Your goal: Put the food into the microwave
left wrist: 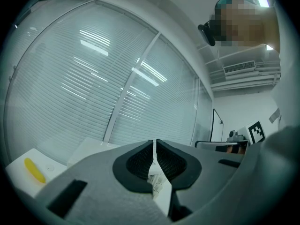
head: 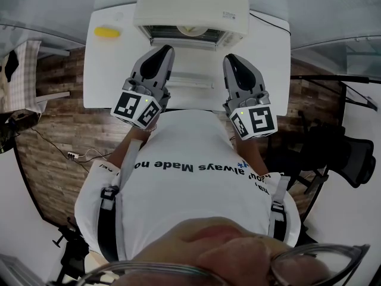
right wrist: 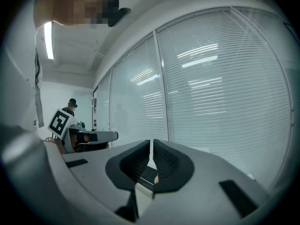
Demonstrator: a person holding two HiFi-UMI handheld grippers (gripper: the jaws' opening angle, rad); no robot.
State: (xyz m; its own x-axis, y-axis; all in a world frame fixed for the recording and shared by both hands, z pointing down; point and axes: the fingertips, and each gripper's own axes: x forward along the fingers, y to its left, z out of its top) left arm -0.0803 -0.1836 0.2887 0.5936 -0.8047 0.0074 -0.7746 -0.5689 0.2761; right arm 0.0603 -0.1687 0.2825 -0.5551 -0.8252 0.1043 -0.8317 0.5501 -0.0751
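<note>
L gripper (head: 162, 53) & R gripper (head: 233, 61) both closed on nothing, held nr the chest; microwave (head: 190, 2) stands open ahead.

Yellow food (head: 107, 32) lies on the table (head: 104, 76) just left of the microwave, outside it. A pale round thing (head: 193, 31) sits in the cavity: plate w/ food or bare turntable, can't tell. So either food's in & the door is left to shut, or the yellow piece is what has to go in. Both sets of jaws sit together w/ nothing btwn them. The yellow food is well apart from both, fwd & left of the L gripper.
</note>
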